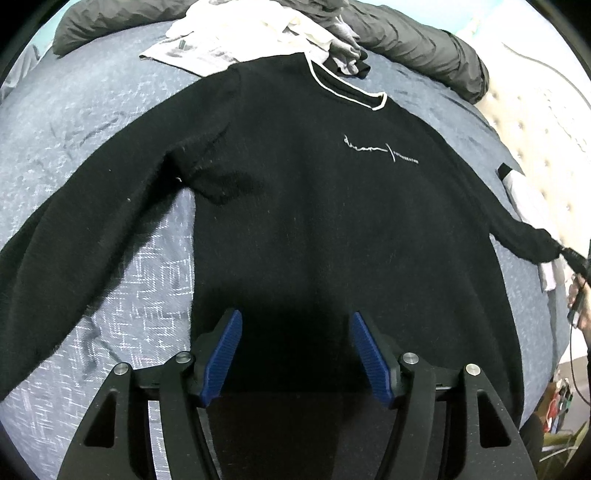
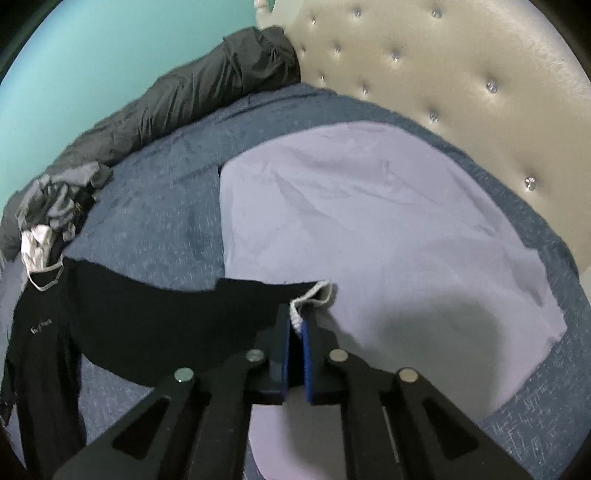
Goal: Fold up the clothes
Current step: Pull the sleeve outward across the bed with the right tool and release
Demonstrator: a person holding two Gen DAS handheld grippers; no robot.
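One black sweater (image 1: 314,206) lies face up and spread flat on the blue bedspread (image 1: 92,122), collar at twelve o'clock in my left wrist view, its script logo at about two. My left gripper (image 1: 295,350) hovers over the hem at six o'clock, blue pads apart, nothing between them. My right gripper (image 2: 294,328) is clamped on the white-trimmed cuff (image 2: 314,295) of the sweater's sleeve, pads pressed together on the fabric, the sleeve running away toward nine o'clock. Under that cuff lies a pale lilac cloth (image 2: 388,221). Beyond, at twelve, sit a heap of light clothes (image 1: 258,26) and a grey duvet (image 2: 184,96); a tufted cream headboard (image 2: 461,74) stands at one o'clock.
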